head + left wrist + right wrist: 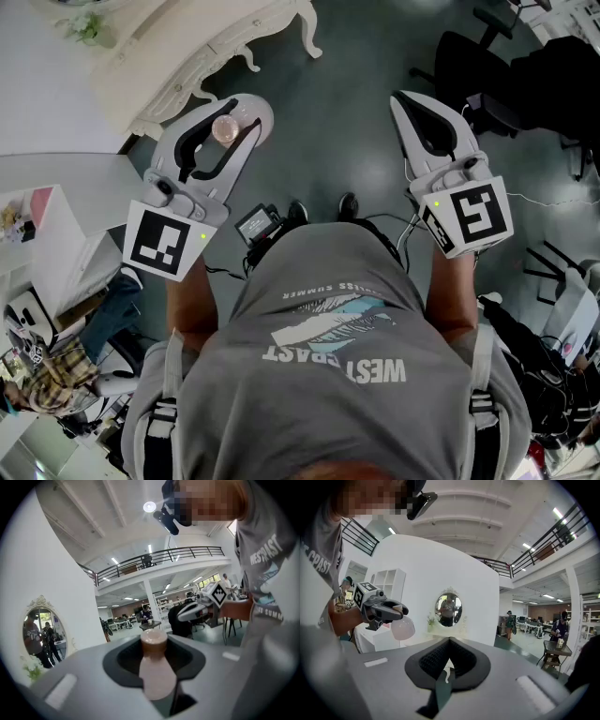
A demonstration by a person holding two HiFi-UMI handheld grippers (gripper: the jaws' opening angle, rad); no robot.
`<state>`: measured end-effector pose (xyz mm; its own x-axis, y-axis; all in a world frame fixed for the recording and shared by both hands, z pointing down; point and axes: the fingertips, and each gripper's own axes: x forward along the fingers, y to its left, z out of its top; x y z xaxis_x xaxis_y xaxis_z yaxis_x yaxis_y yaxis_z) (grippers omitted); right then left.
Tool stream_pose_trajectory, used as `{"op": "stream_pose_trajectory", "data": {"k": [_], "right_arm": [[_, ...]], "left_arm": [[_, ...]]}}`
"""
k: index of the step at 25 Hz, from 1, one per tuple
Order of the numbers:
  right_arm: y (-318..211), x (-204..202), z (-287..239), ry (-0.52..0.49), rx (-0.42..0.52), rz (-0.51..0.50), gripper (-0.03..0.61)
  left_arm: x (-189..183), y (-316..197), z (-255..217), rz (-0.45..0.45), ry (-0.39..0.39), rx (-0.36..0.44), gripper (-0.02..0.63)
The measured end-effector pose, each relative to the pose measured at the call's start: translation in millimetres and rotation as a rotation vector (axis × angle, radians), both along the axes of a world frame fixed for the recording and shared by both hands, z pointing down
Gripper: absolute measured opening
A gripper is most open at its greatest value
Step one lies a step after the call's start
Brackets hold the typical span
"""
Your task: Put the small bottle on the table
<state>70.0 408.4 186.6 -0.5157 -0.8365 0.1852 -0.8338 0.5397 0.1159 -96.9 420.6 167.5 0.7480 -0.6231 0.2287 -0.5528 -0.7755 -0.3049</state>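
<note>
Small bottle [153, 670] between jaws of left hand-held gripper [234, 122]

White corner set inside an open office hall

An oval mirror [449, 609] in an ornate white frame hangs on a white partition wall [440, 569], with a small green plant [432, 619] just left of it and a white cube shelf [389, 585] farther left. Far to the right, people [509, 620] stand among desks beneath a railed balcony [562, 531]. Black office chairs [478, 56] stand on the dark grey floor [347, 122].
</note>
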Motion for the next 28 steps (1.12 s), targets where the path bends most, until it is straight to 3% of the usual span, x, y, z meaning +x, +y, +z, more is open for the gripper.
{"op": "stream_pose_trajectory", "data": {"k": [22,28], "right_arm": [[-26.3,65.8,5.2,-0.041,-0.026,-0.101,0.002],[-34.1,77.4,8.3,-0.053,-0.035,-0.121,0.011]], "left_arm": [[59.0,-15.1,3.8,-0.126,0.016,-0.016,0.126],[69.1,-22.1,-3.2,-0.163,0.049,0.014,0.126]]}}
